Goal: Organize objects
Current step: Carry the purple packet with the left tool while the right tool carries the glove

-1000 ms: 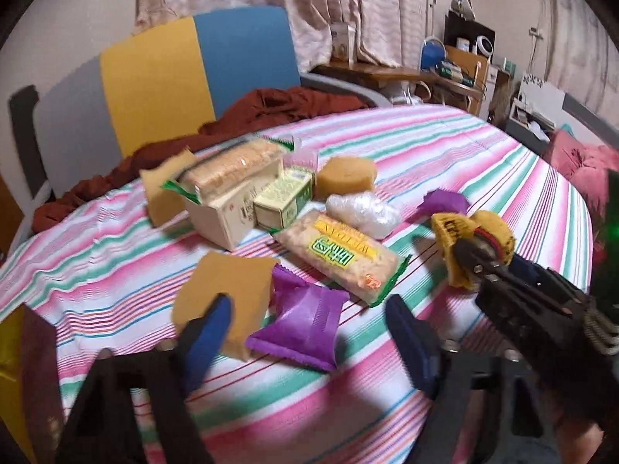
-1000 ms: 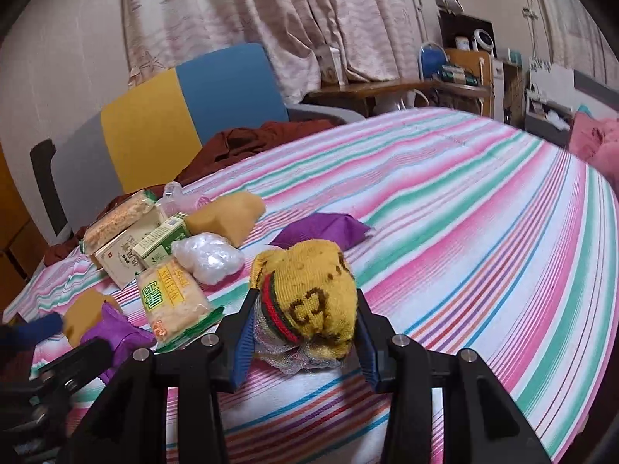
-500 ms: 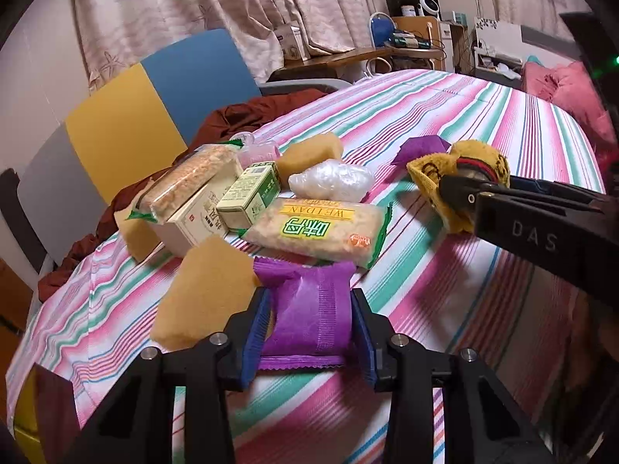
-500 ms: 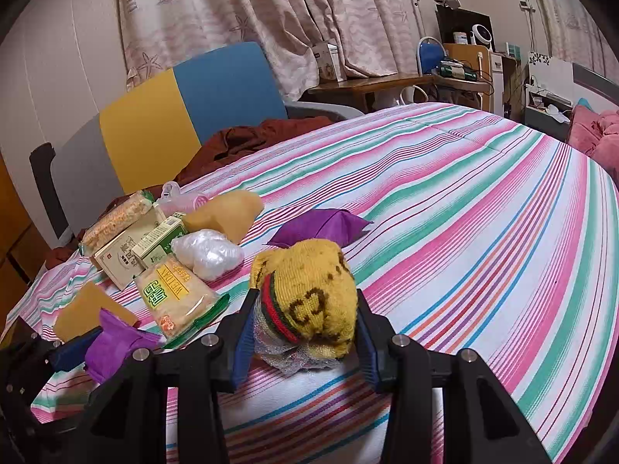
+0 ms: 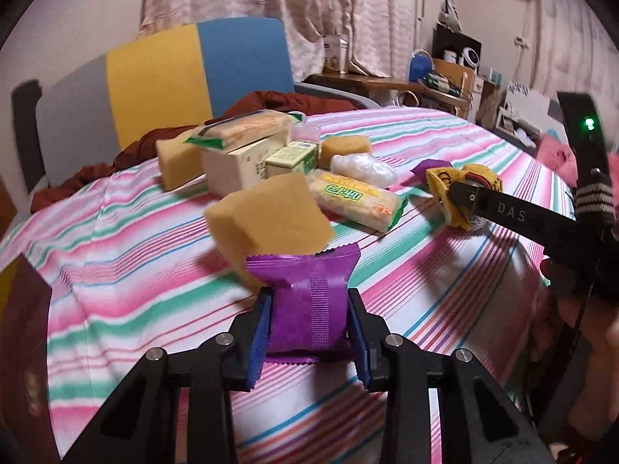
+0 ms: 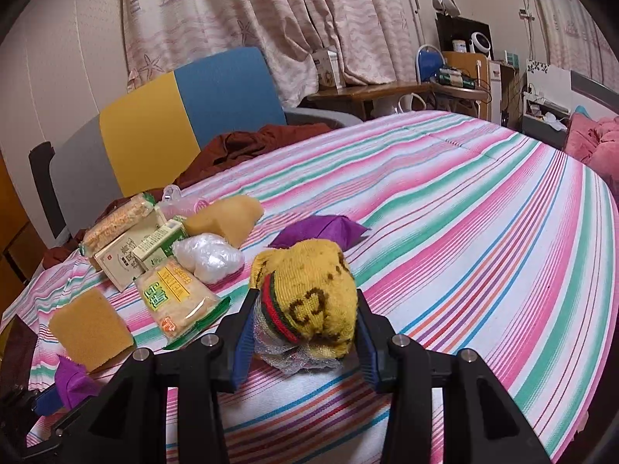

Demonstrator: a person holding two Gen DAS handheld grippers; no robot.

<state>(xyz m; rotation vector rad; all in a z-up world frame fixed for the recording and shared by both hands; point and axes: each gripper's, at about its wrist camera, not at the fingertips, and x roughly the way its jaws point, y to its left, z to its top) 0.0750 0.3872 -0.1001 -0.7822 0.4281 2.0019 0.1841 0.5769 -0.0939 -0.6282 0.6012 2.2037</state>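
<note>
The left tool (image 5: 309, 323) is clamped on a purple packet (image 5: 307, 305), a crinkly foil sachet with serrated ends and a ribbed seam down its middle; it sits low in the centre of the left view, pinched by blue pads on both sides. In the right view the same packet shows at the lower left corner. Just behind it a tan sponge (image 5: 271, 222) looks tipped up and blurred. The right tool (image 6: 305, 323) grips a yellow sock (image 6: 309, 305), a knitted ball with a red-and-green band and brown marks, with silvery mesh showing under it, resting on the striped cloth (image 6: 464, 232) at lower centre of the right view.

A second ago the left tool's pads stood wide apart with the packet lying flat on the cloth ahead of them, partly over the sponge; half a second ago they had closed round it. Now the packet stands more upright between the pads and the sponge has shifted. The right tool and sock look unchanged.
</note>
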